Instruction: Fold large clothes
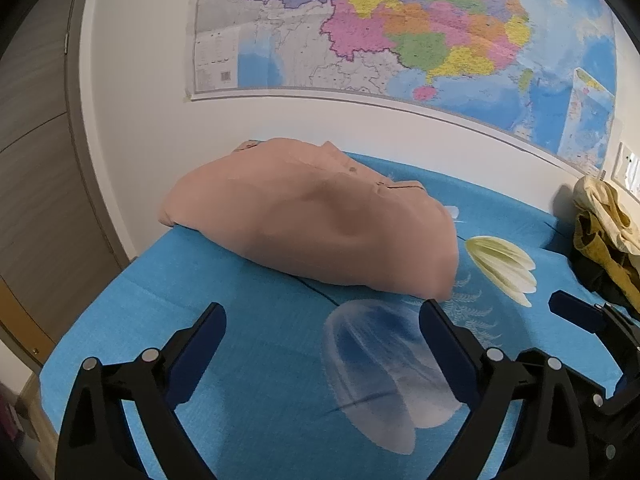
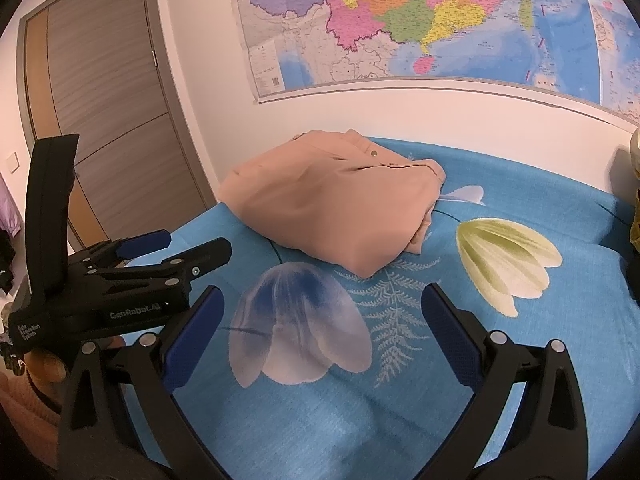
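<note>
Lying folded into a thick bundle, the peach-pink garment sits at the far left of the blue floral bedsheet, toward 12 o'clock from the left gripper and toward 11 o'clock from the right gripper. A snap button and a buttoned placket show on its top, on the side nearest the wall. Its far edge lies close to the white wall, and its left end reaches the sheet's left edge.

Both grippers hang above the sheet with fingers spread wide apart, holding nothing and touching nothing. Between the left gripper's blue-padded fingers lies a printed pale tulip; the right gripper frames the same tulip and a fern print. In the right wrist view the left gripper appears at 9 o'clock, its fingers also parted.

A yellow-green tulip print lies at 2 o'clock of the garment. A crumpled yellow cloth is heaped at 3 o'clock in the left wrist view. A colourful wall map hangs above, and a grey door stands at 10 o'clock.
</note>
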A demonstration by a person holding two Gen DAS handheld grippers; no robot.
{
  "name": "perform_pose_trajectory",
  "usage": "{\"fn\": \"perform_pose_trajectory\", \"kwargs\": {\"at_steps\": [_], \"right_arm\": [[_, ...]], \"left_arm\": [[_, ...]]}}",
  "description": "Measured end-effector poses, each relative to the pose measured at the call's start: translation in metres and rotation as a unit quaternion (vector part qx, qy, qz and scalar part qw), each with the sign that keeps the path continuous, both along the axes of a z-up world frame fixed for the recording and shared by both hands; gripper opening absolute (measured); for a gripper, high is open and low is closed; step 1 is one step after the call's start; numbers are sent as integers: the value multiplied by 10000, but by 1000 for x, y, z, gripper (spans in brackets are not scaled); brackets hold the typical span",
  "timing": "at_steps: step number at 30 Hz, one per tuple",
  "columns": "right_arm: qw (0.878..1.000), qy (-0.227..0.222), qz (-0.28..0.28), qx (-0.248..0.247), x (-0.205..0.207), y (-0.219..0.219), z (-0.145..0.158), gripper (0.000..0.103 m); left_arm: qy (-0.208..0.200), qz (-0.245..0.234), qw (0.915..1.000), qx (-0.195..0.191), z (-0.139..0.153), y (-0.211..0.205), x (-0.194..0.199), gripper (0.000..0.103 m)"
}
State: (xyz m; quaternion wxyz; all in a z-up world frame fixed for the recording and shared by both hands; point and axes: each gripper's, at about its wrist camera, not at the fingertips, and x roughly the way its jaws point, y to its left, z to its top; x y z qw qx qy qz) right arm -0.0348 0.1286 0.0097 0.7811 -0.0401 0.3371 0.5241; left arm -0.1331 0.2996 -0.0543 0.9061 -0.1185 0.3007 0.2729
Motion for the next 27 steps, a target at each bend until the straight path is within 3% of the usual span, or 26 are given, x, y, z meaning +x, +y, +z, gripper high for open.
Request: {"fn": "perform_pose_trajectory", "kwargs": {"at_steps": [7, 12, 18, 19, 22, 24, 25, 26, 27], "right_arm": [[9988, -42, -476, 89, 3, -32, 4, 97], [9927, -343, -1159, 44, 5, -77, 11, 97], [9832, -286, -1799, -151, 7, -136, 7, 97], [9809, -278, -1919, -164, 8, -147, 6, 97], [9749, -254, -2206, -168, 7, -173, 5, 97], [9693, -263, -2431, -256, 7, -191, 4, 97], [9679, -262, -2486, -242, 7, -197, 4, 97], [9658, -263, -2575, -177, 7, -206, 4, 97], [9628, -266, -2685, -144, 7, -215, 4, 97]], "left_arm": [[-114, -282, 9990, -320, 0, -14, 10, 96], [-185, -1007, 9935, -489, -5, -49, 30, 96], [-106, -1725, 9835, -537, -13, -101, 54, 95], [-56, -1857, 9809, -578, -15, -111, 59, 91], [151, -2220, 9723, -719, -24, -137, 71, 66], [251, -2424, 9669, -749, -29, -151, 77, 64], [282, -2502, 9653, -687, -30, -159, 79, 68], [309, -2557, 9641, -647, -30, -165, 80, 88], [350, -2613, 9627, -612, -29, -171, 81, 98]]}}
